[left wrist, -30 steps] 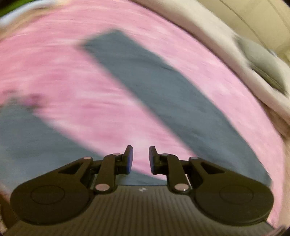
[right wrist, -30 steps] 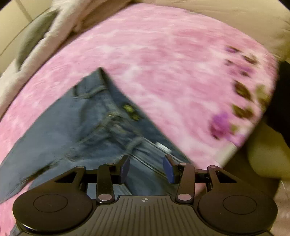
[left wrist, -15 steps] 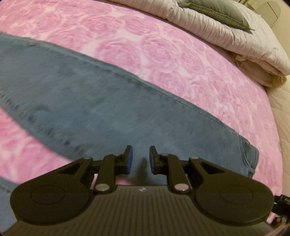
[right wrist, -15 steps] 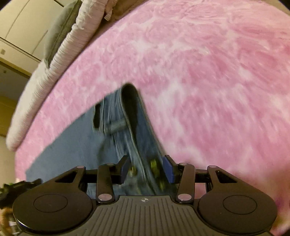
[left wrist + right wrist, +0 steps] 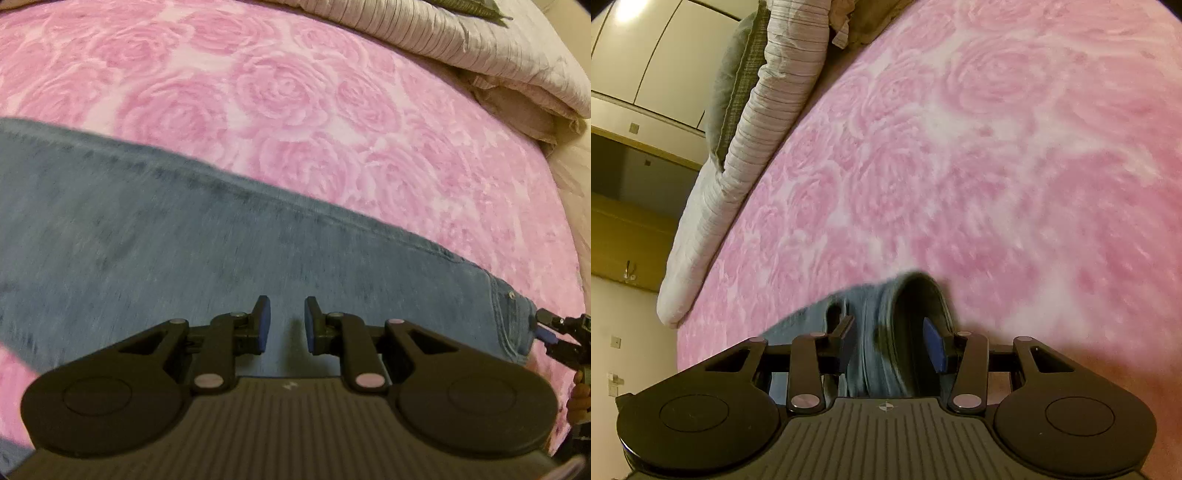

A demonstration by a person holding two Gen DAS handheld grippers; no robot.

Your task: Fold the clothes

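A pair of blue jeans [image 5: 147, 229] lies flat across a pink rose-patterned blanket [image 5: 295, 92]. My left gripper [image 5: 287, 325] hovers close over a leg of the jeans, pointing steeply down. Its jaws stand a narrow gap apart with nothing between them. At the right edge of that view my right gripper [image 5: 550, 332] reaches the waistband end. In the right wrist view the gaping waistband [image 5: 871, 317] lies between the wide-apart fingers of the right gripper [image 5: 889, 339]. The pads do not visibly press on it.
A folded pale striped quilt [image 5: 480, 44] and a grey pillow [image 5: 735, 81] lie along the far side of the bed. Cream cupboard doors [image 5: 646, 55] stand beyond. The pink blanket [image 5: 997, 147] spreads wide past the waistband.
Both grippers swept across the bed and sank toward the jeans. The left one now sits low over the leg. The waistband has come between the right gripper's fingers.
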